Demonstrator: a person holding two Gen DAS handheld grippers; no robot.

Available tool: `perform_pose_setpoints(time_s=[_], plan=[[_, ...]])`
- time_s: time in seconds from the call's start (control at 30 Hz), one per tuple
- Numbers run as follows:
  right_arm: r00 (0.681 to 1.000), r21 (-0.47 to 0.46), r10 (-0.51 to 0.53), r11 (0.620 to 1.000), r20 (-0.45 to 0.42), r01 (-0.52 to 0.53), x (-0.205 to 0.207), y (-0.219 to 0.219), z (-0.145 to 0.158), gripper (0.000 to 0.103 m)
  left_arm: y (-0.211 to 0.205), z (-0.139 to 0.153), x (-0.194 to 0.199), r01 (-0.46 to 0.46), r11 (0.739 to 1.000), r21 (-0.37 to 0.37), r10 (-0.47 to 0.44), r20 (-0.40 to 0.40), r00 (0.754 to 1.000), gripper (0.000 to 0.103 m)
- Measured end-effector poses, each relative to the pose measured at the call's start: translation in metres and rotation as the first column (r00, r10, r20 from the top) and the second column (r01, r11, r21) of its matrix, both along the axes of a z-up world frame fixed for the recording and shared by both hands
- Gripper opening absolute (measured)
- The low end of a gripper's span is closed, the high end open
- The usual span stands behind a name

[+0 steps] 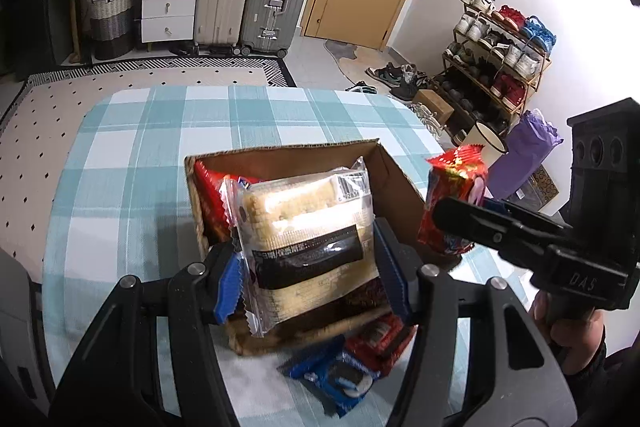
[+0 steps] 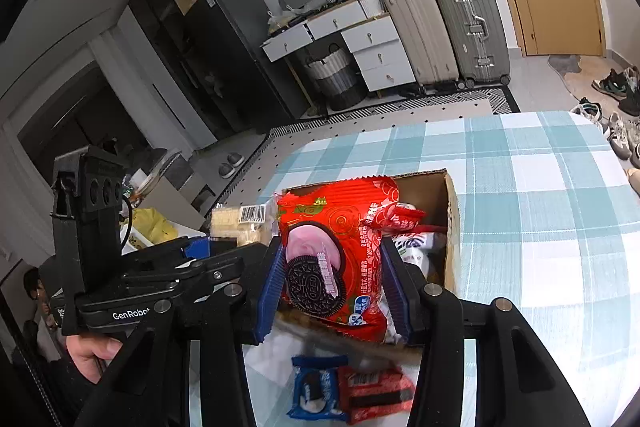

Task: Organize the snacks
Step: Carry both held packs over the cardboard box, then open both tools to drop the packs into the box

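Left wrist view
Left gripper (image 1: pixel 308 267): blue pads pressed on both long edges of a clear cracker pack (image 1: pixel 308 227), held over the cardboard box (image 1: pixel 396 179).
Long axis: the pack runs straight out along the fingers, barcode end farthest from the hand.
Drop target: the box lies directly below and ahead; a red pack (image 1: pixel 208 199) already sits at its left wall.
Right gripper (image 1: pixel 460 223): off to the right, carrying its red packet beside the box's right wall, outside it.

Right wrist view
Right gripper (image 2: pixel 332 279): clamped narrow on a red Oreo packet (image 2: pixel 340 247), which points forward over the box (image 2: pixel 452 211).
Nearer hand: I'd judge the left, already above the opening.
Still on the checked cloth (image 2: pixel 540 227): a blue Oreo pack (image 2: pixel 316 391) and a red-black pack (image 2: pixel 376 391), just beside each other, below the fingers.

Hard to make out
Box floor: mostly covered by the held packs; the near wall is blurred.
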State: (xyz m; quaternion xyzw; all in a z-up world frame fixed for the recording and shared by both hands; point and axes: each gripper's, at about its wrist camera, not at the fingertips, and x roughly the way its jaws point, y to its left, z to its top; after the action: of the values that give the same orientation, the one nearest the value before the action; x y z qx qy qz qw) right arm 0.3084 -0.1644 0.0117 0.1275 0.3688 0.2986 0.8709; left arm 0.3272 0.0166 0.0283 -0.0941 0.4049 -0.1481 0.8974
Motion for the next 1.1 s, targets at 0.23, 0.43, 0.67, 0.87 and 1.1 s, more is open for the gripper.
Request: perform_pose_setpoints(time_s=[0.23, 0.43, 0.67, 0.87, 1.1], plan=[[1.000, -0.018, -0.001, 1.000, -0.013, 0.001, 0.023, 0.001, -0.008, 0.047, -0.010, -0.003, 0.033, 0.020, 0.999, 0.028, -0.020, -0.001, 1.000, 0.056], [1.000, -0.038, 0.000, 0.999, -0.015, -0.001, 0.035, 0.003, -0.016, 0.049, -0.010, -0.007, 0.046, 0.014, 0.999, 0.040, -0.014, -0.001, 1.000, 0.067], [1.000, -0.046, -0.013, 0.999, 0.024, 0.014, 0.030, -0.003, -0.013, 0.074, -0.010, -0.009, 0.047, 0.003, 0.996, 0.093, -0.002, -0.010, 1.000, 0.082], [0.999, -0.042, -0.025, 0.999, 0.039, 0.026, 0.023, -0.008, -0.006, 0.074, -0.007, -0.002, 0.033, -0.009, 0.995, 0.104, 0.008, 0.011, 1.000, 0.082], [0.998, -0.046, -0.023, 0.999, 0.060, 0.026, 0.011, -0.007, 0.005, 0.074, -0.005, 0.011, 0.016, -0.021, 0.993, 0.117, 0.017, 0.035, 0.999, 0.082]])
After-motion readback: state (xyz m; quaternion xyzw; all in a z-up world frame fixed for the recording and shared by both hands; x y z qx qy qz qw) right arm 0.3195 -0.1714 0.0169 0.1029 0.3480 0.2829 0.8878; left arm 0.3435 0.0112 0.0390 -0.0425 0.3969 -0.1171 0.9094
